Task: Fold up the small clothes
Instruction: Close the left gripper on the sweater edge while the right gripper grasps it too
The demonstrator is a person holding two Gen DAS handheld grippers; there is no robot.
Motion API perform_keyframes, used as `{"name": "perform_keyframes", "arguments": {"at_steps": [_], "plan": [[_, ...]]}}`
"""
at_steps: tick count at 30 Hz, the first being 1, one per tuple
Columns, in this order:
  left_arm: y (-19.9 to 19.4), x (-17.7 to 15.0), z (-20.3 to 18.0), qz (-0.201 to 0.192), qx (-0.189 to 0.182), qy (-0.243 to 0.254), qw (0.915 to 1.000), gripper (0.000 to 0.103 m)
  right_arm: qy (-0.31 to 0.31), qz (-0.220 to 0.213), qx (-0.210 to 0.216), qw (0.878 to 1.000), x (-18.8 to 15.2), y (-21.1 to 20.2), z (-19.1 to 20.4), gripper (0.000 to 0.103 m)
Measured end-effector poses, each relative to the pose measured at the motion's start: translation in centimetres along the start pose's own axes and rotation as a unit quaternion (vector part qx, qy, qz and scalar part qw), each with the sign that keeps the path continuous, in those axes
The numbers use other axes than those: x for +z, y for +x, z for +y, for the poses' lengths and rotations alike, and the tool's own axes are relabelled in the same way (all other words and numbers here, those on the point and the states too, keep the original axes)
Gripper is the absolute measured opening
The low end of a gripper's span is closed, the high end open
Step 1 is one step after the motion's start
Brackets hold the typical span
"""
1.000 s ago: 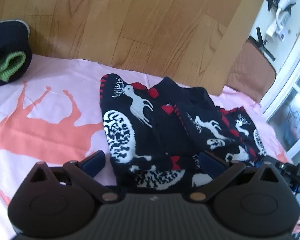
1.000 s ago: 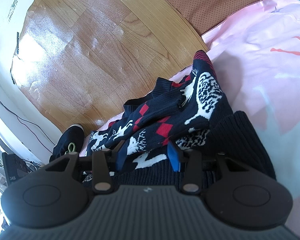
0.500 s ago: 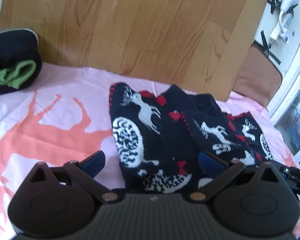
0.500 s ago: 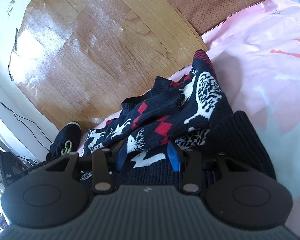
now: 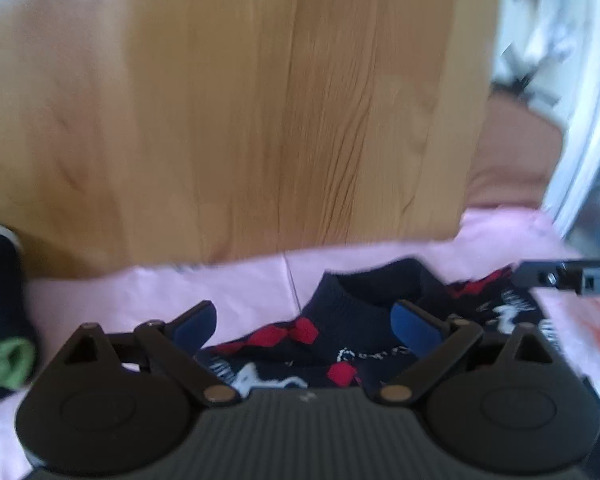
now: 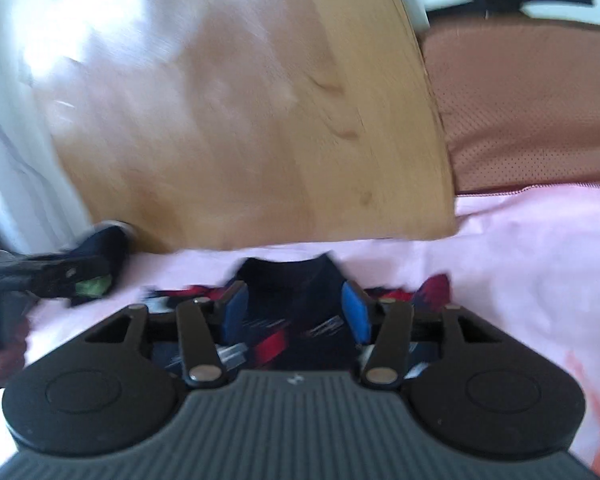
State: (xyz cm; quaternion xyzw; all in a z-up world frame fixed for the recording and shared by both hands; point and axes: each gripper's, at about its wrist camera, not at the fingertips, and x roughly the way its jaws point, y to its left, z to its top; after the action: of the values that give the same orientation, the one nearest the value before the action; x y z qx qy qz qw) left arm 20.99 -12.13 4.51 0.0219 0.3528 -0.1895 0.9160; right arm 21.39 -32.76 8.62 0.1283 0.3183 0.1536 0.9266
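Wooden headboard (image 5: 260, 120) fills the background behind the pink sheet (image 5: 228, 284) I work over. On that sheet, near its far edge, lies the dark reindeer-patterned sweater (image 5: 352, 308), collar toward the wood. My left gripper (image 5: 306, 322) hangs wide, closing slightly, pads clear of the knit. My right gripper (image 6: 296, 310) is opening, sweater seen between its pads, ungripped. Dark cap (image 5: 0, 312) sits at the sheet's left edge.

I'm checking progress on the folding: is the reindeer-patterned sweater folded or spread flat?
Partly folded, not spread flat: the sweater lies bunched in overlapping layers on the pink sheet, neckline up. How neat it is, I cannot tell through the blur.
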Motion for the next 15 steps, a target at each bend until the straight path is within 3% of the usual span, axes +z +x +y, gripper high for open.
{"name": "perform_keyframes", "arguments": {"at_steps": [2,5,6,7,9,10,11,15], "plan": [[4.0,1.0,-0.1,0.032,0.006,-0.01,0.9994,0.094,0.024,0.04,0.015,0.999,1.4,3.8,-1.5,0.058],[8.4,1.6,0.4,0.068,-0.003,-0.047,0.9965,0.076,0.027,0.074,0.011,0.997,2.5,8.2,-2.0,0.061],[9.1,1.4,0.8,0.078,-0.012,-0.058,0.9952,0.061,0.028,0.084,0.015,0.996,2.5,9.3,-2.2,0.061],[10.0,1.1,1.1,0.09,-0.018,-0.063,0.9938,0.037,0.026,0.094,0.016,0.995,2.5,10.4,-2.1,0.061],[10.9,0.7,0.7,0.087,-0.004,-0.044,0.9952,0.022,0.009,0.109,0.006,0.994,2.1,11.8,-2.1,0.061],[10.9,0.6,0.5,0.088,-0.01,-0.038,0.9953,0.013,-0.001,0.115,0.002,0.993,1.8,12.2,-2.2,0.048],[10.6,0.5,0.3,0.087,-0.013,-0.038,0.9954,0.011,-0.007,0.117,0.001,0.993,1.5,12.4,-2.3,0.012],[6.7,0.1,-0.7,0.05,-0.017,-0.023,0.9983,0.01,-0.028,0.07,0.013,0.997,1.4,9.0,-1.5,0.011]]}}
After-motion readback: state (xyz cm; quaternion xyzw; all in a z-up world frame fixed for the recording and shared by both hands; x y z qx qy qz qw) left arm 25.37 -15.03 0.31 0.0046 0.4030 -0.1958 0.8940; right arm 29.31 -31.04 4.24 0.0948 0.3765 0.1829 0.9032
